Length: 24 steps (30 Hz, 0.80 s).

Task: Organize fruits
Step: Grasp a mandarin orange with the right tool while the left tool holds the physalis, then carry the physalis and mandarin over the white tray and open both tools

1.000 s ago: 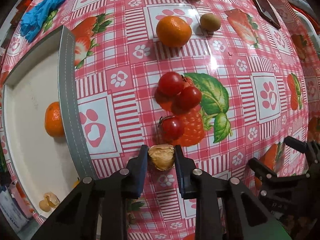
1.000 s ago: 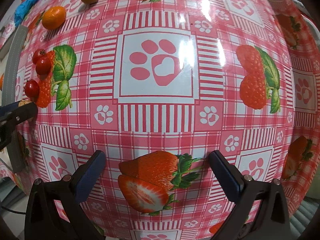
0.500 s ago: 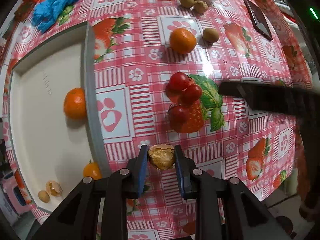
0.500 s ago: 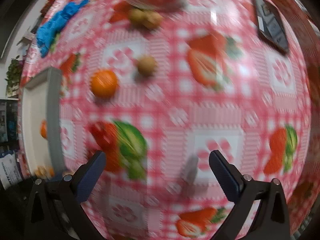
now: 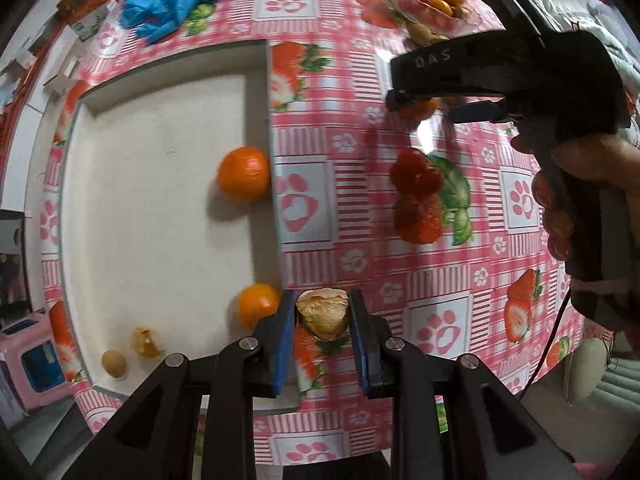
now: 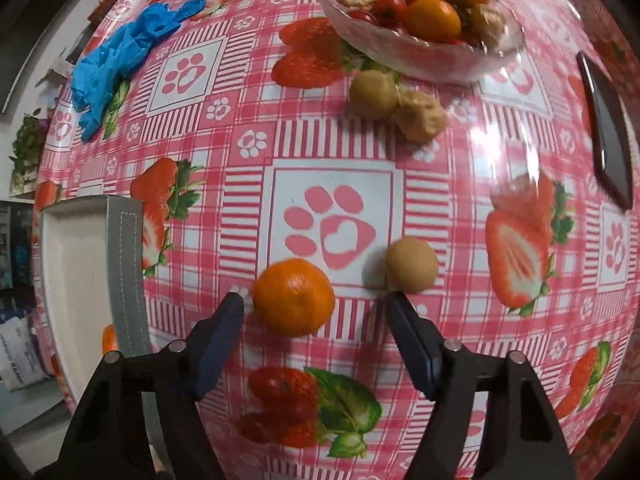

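My left gripper (image 5: 323,316) is shut on a papery golden husk fruit (image 5: 322,313), held above the table near the right edge of the white tray (image 5: 160,128). The tray holds two oranges (image 5: 243,174), a husk fruit (image 5: 147,342) and a small brown fruit (image 5: 114,364). My right gripper (image 6: 316,312) is open, its jaws on either side of an orange (image 6: 294,296) on the table. A brown round fruit (image 6: 412,265) lies just beyond its right finger. Cherry tomatoes (image 5: 416,176) lie on the cloth, also in the right wrist view (image 6: 280,390).
A glass bowl (image 6: 404,54) of mixed fruit stands at the back, with a brown fruit (image 6: 374,94) and a husk fruit (image 6: 420,116) in front of it. Blue gloves (image 6: 120,52) lie at the back left. A black phone (image 6: 608,136) lies at the right.
My left gripper has lifted the husk fruit and carried it left toward the tray. My right gripper has swung across the table and now brackets the orange.
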Motion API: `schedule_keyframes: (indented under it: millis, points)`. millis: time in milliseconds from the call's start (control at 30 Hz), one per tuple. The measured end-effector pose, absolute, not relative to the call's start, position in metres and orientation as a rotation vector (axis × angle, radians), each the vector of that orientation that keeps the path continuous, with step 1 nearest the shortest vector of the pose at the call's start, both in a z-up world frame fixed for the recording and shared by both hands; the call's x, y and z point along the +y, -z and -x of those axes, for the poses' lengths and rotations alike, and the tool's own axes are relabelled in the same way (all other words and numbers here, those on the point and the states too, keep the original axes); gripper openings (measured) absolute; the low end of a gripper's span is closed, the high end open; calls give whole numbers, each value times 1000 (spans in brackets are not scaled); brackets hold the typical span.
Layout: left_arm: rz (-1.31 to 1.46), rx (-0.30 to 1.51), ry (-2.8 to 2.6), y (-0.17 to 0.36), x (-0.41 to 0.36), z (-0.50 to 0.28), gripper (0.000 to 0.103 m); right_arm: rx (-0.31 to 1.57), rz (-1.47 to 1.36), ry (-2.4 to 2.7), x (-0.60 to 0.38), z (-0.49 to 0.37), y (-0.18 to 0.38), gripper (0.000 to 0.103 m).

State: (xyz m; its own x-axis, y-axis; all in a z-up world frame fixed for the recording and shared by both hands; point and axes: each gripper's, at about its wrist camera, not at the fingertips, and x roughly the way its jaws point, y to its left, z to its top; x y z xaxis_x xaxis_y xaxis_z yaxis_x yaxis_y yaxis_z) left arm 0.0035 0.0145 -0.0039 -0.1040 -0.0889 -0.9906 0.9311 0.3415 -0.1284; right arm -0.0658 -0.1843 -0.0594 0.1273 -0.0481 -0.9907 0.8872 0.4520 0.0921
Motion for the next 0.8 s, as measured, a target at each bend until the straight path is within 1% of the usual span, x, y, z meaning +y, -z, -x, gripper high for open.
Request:
schedule_keyframes:
  millis: [33, 100, 267, 467, 800]
  points:
    - [-832, 1390, 1051, 3, 18, -7, 27, 1258, -854, 825, -184, 63, 59, 64]
    - [-820, 1394, 1034, 3, 17, -14, 27, 1245, -859, 816, -183, 57, 58, 40]
    - [-814, 1387, 1012, 5, 23, -30, 27, 1233, -897, 811, -181, 58, 58, 40]
    - [-793, 1377, 994, 6, 30, -40, 27, 1213, -884, 801, -161, 80, 42, 40]
    - [-782, 1351, 972, 8, 38, -58, 27, 1211, -806, 759, -116, 89, 19, 40]
